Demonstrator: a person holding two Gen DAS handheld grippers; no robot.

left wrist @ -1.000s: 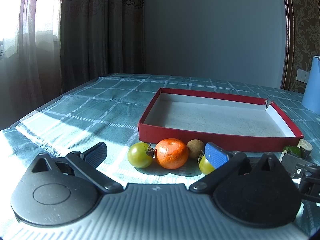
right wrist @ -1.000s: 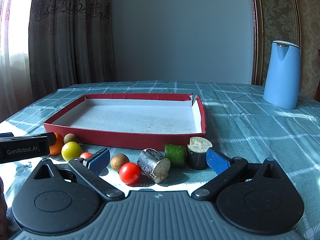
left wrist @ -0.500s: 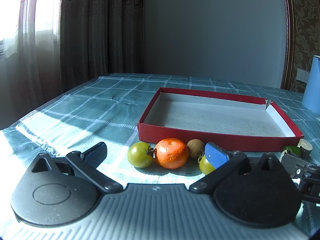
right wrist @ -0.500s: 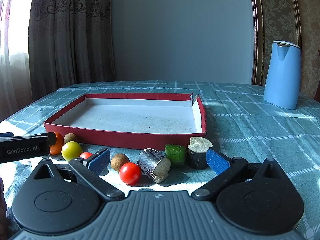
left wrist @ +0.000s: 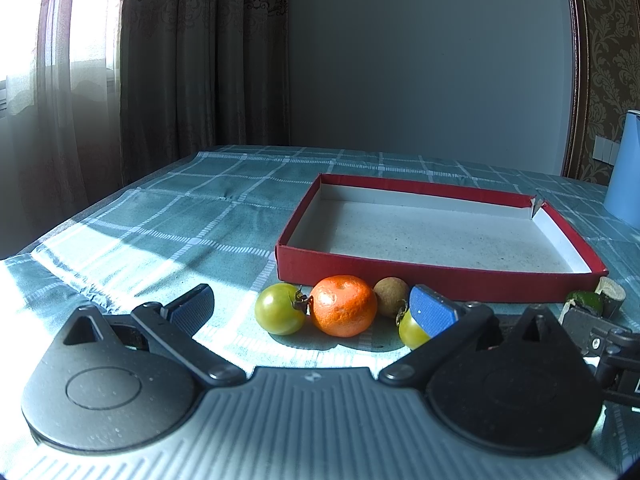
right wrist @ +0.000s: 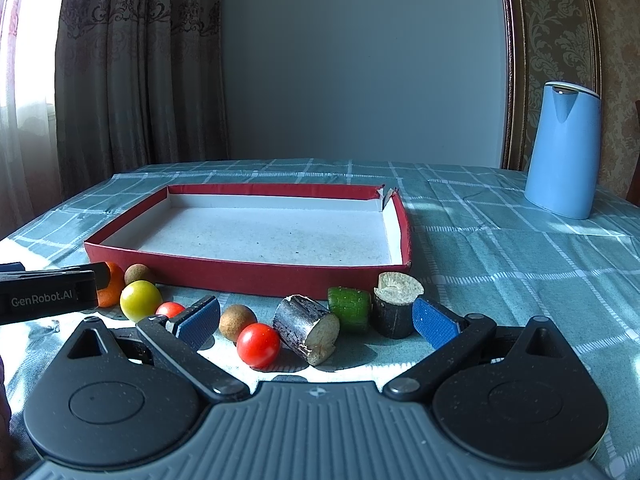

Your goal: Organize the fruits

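Observation:
A shallow red tray with a bare white floor lies on the checked cloth. A row of produce lies before its near wall. In the left wrist view my open left gripper frames a green tomato, an orange mandarin, a brown longan and a second green tomato. In the right wrist view my open right gripper frames a longan, a red cherry tomato, a dark cut stalk piece, a green chunk and another dark stalk piece. Both grippers are empty.
A blue jug stands at the back right of the table. Curtains hang behind the table's left side. The left gripper's body enters the right wrist view at the left, over the mandarin. A yellow-green tomato and a small red tomato lie beside it.

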